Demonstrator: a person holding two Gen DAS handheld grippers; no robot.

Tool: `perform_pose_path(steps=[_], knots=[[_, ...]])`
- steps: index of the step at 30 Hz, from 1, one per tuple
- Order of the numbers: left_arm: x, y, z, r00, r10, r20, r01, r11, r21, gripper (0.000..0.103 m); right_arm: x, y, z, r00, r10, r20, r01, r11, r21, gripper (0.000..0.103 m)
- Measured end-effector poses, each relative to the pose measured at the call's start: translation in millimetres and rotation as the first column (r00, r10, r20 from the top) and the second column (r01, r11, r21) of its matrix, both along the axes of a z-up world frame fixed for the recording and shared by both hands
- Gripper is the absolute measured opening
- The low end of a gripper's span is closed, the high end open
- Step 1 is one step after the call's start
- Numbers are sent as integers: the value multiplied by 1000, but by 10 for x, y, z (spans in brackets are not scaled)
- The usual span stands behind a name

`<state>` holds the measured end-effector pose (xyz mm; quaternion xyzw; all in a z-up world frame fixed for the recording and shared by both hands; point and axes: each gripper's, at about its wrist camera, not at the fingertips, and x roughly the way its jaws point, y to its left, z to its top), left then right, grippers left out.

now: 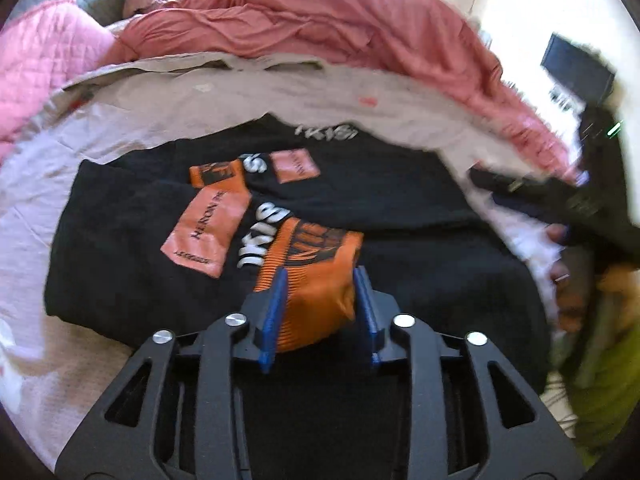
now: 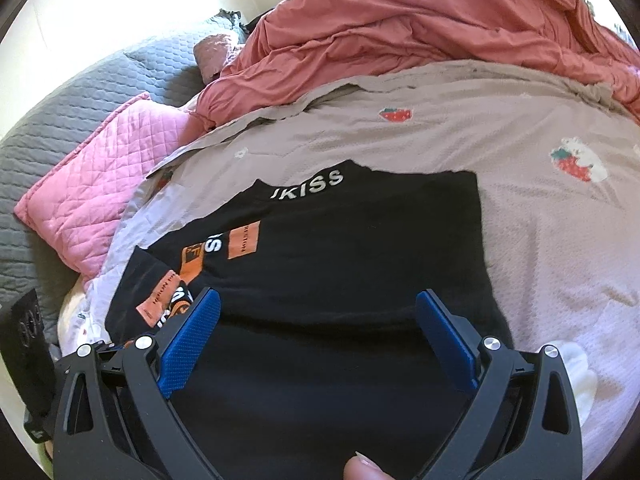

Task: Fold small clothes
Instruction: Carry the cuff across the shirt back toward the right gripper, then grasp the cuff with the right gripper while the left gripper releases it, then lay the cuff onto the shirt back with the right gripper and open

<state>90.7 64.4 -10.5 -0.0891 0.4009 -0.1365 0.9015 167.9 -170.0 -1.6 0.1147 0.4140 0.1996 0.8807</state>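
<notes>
Left gripper (image 1: 320, 312): jaws clenched on an orange striped part of the shirt (image 2: 360, 240), a bunched fold between the blue pads (image 1: 276, 312). Whether this is a sleeve or a printed panel cannot be told; the left view is smeared by motion.

Right gripper (image 2: 316, 340): jaws released, spread wide, hovering above the near black cloth, gripping nothing. A fingertip (image 2: 362, 468) shows at the bottom edge.

Shirt lies flat on the bed sheet (image 2: 540, 220), black, with white lettering near the far edge and orange patches (image 1: 208, 232) on the left side. That side looks already turned in; the right edge lies straight.

Beyond: pink pillow (image 2: 100, 184), grey quilt (image 2: 80, 92), red duvet (image 2: 440, 32) heaped at the far side.

Risks, as judged:
- The left grip is a thick bunch. Pulling it could drag the whole shirt across the sheet and skew the fold.
- With the right jaws holding nothing, the body is not pinned; it may shift or wrinkle.
- The bunch may slip from the pads mid-carry and drop crooked.
- The soft bed gives poor backing for a crisp crease.
</notes>
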Motion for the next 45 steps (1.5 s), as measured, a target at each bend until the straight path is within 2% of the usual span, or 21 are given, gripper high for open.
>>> perform_pose_path(steps=[3, 6, 9, 14, 15, 16, 19, 20, 21, 22, 24, 30, 34, 36, 40, 45], knots=[[-82, 154, 153, 998, 29, 56, -26, 998, -58, 35, -16, 125, -31, 999, 32, -27, -31, 999, 18, 98], [-113, 309, 237, 988, 123, 93, -121, 992, -26, 39, -57, 308, -61, 996, 79, -43, -78, 997, 21, 98], [-101, 490, 233, 964, 247, 103, -249, 968, 8, 45, -102, 594, -146, 985, 153, -75, -151, 988, 20, 98], [-98, 680, 257, 922, 362, 138, -370, 928, 40, 63, -107, 977, -302, 969, 213, -127, -213, 977, 12, 97], [-117, 730, 263, 915, 377, 143, -386, 922, 33, 63, -107, 1045, -329, 966, 221, -131, -222, 975, 12, 88], [-123, 761, 265, 911, 386, 144, -394, 919, 24, 63, -104, 1125, -364, 964, 228, -141, -229, 973, 8, 71], [-143, 879, 267, 899, 416, 139, -418, 908, -18, 64, -119, 1309, -449, 953, 251, -167, -253, 967, 11, 49], [-147, 901, 257, 896, 422, 138, -423, 906, -22, 64, -130, 1349, -451, 953, 256, -160, -258, 966, 8, 46], [-148, 907, 251, 894, 427, 137, -428, 903, -23, 64, -143, 1383, -445, 955, 256, -149, -260, 966, -4, 34], [-141, 920, 243, 891, 434, 133, -436, 900, -21, 64, -153, 1403, -429, 957, 258, -135, -261, 965, -7, 13], [-144, 935, 236, 886, 445, 130, -446, 895, -25, 64, -158, 1409, -380, 950, 289, -115, -287, 957, 38, 11], [-159, 983, 242, 876, 461, 142, -459, 887, -46, 65, -120, 1278, 6, 951, 308, 33, -309, 951, 17, 10], [-156, 1017, 226, 874, 467, 136, -464, 884, -55, 65, 60, 979, 379, 954, 266, 142, -266, 964, -17, 10], [-150, 1021, 217, 874, 468, 131, -464, 884, -57, 66, 183, 806, 497, 958, 233, 170, -229, 973, -43, 10], [-135, 1003, 200, 878, 462, 126, -459, 887, -50, 66, 422, 443, 546, 969, 173, 178, -158, 983, -95, 10], [-106, 946, 165, 889, 443, 117, -444, 896, -19, 66, 641, 99, 386, 984, 107, 146, -80, 981, -176, 5]])
